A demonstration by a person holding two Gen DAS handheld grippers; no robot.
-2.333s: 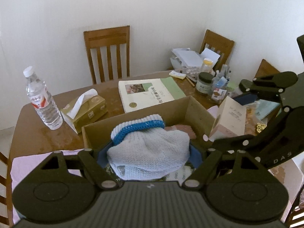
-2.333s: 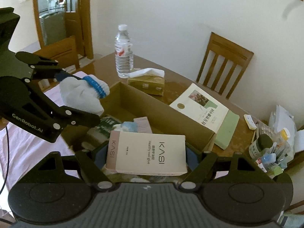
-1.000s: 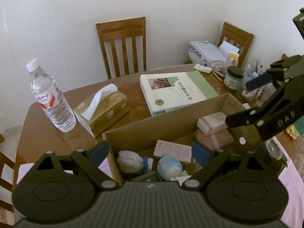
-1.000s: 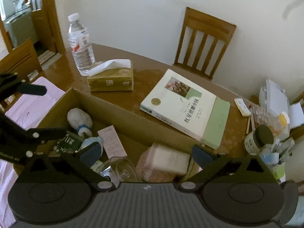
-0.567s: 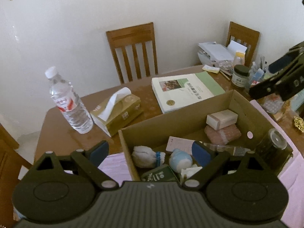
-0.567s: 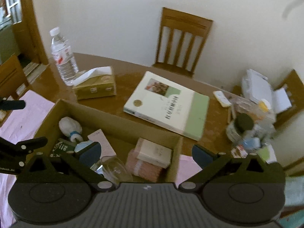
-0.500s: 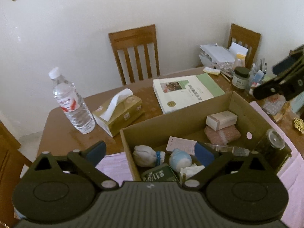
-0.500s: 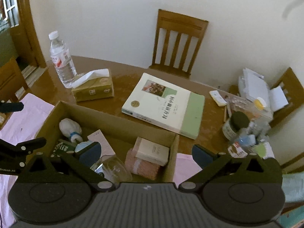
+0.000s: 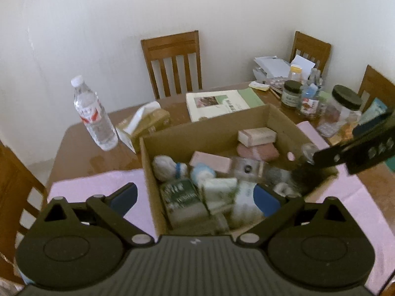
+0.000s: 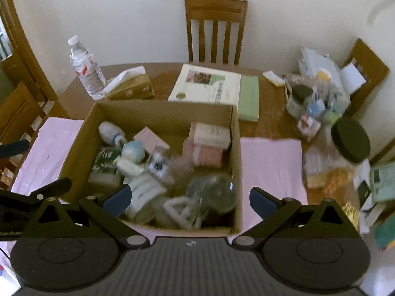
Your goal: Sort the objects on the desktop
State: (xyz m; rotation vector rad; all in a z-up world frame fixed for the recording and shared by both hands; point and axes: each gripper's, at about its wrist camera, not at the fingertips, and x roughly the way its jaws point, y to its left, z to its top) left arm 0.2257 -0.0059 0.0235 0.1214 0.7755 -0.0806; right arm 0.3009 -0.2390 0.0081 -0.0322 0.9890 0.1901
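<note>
The wooden table (image 10: 269, 123) carries a cardboard box (image 10: 163, 109) that is now well filled, and this is the main change: about two seconds ago the left gripper (image 9: 195, 198) held a white knitted item with a blue band and the right gripper (image 10: 188, 201) held a beige carton, while now both things lie inside the box. The beige carton (image 10: 209, 133) rests on a pink pack at the far right corner, and the knitted item (image 10: 109, 130) lies at the far left corner. Both grippers have pulled back and a little up from the box since then, so more of the table shows. The jaws of both stand wide apart with nothing between them. In my judgement one round of sorting is finished and the hands are free for the next things. Outside the box there remain the large book (image 10: 209, 85), the tissue box (image 10: 133, 87), the water bottle (image 10: 85, 69) and the dark-lidded jar (image 10: 349, 139) at the right, so these are likely candidates.
</note>
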